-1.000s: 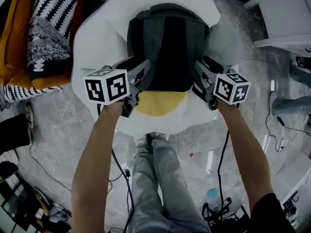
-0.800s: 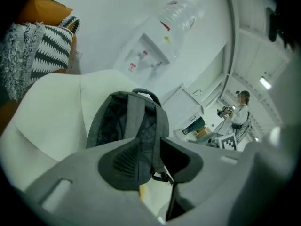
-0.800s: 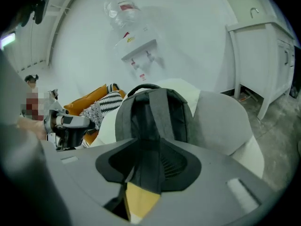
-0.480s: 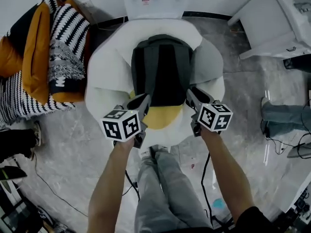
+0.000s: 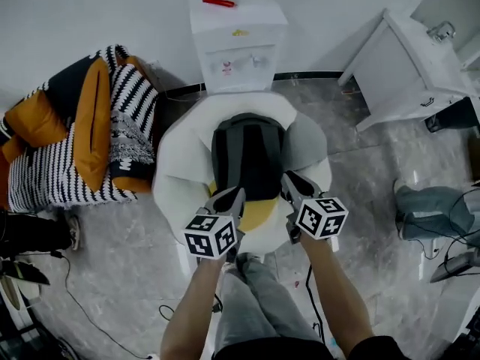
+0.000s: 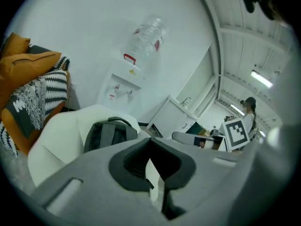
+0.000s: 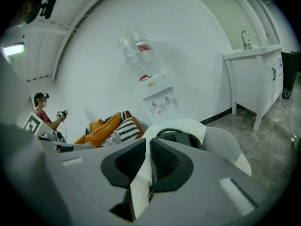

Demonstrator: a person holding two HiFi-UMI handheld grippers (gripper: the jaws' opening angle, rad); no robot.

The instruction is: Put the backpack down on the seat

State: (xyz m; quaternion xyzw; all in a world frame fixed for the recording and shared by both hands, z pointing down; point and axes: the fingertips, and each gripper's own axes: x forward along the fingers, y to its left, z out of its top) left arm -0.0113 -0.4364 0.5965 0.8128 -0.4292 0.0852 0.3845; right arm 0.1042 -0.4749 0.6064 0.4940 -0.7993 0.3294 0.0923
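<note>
The backpack (image 5: pixel 247 160) stands upright in the seat (image 5: pixel 176 178), leaning on the seat's back, its base on the yellow cushion (image 5: pixel 256 214). I judge the put-down done and the step in hand to be the retreat. My left tool (image 5: pixel 229 199) is clenched on nothing. My right tool (image 5: pixel 292 183) has just been closing, with a thin gap left and nothing in it. Both hang at the seat's front edge, clear of the backpack. Next I only need to back off without catching the straps. The backpack looks closed, and I cannot see what is inside it.
</note>
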